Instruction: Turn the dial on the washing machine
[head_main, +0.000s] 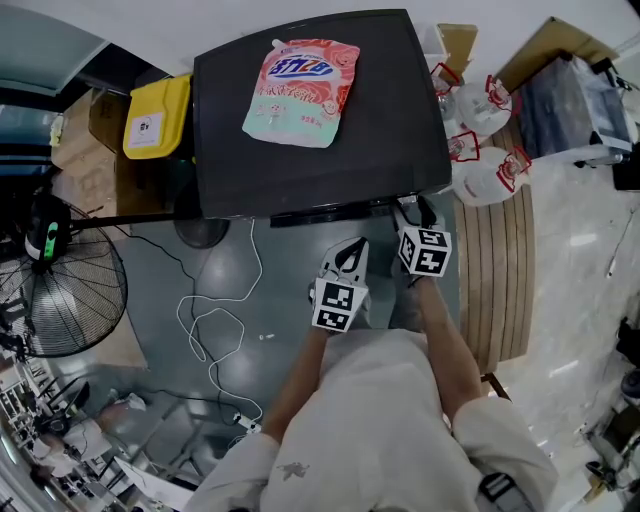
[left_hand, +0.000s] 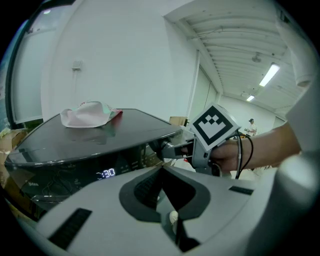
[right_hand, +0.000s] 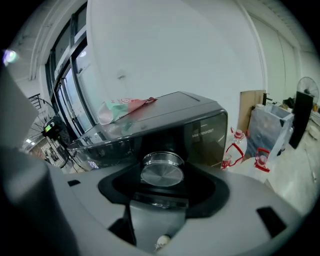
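The right gripper (head_main: 407, 213) is clamped on the round brushed-metal dial (right_hand: 161, 172), toward the right of the black washing machine's (head_main: 320, 150) front panel. The left gripper (head_main: 350, 248), jaws together and empty, hangs before that panel. Grip is established; the turn itself appears still outstanding.

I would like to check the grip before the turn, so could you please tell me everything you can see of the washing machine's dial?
The dial is a round knob with a flat, brushed silver face and a shiny rim, metal by its look. It juts from the dark glossy front panel of the washing machine, toward its right side. The right gripper is closed on it, one jaw on each side. No markings show on it.
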